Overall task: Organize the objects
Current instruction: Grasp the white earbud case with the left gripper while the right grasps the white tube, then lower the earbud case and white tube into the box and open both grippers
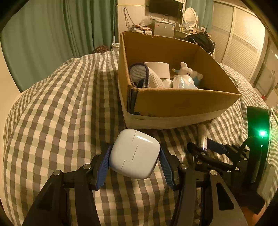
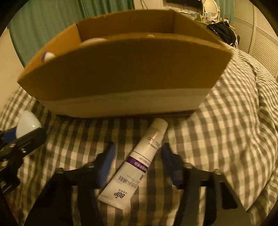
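My left gripper (image 1: 134,153) is shut on a white earbud case (image 1: 134,153), held just above the checked bedspread in front of the cardboard box (image 1: 182,102). The case also shows at the left of the right wrist view (image 2: 26,126). My right gripper (image 2: 138,156) is open, its blue pads either side of a white tube with a purple band (image 2: 137,165) lying on the bedspread below the box wall (image 2: 121,73). The right gripper shows in the left wrist view (image 1: 205,149) over the tube (image 1: 202,137).
The box holds a striped slipper (image 1: 146,76), a white roll (image 1: 158,68), a plush rabbit (image 1: 186,71) and a plastic packet (image 1: 183,81). Green curtains (image 1: 52,34) hang behind the bed. A dresser with mirror (image 1: 190,15) and a wardrobe (image 1: 243,43) stand at the back.
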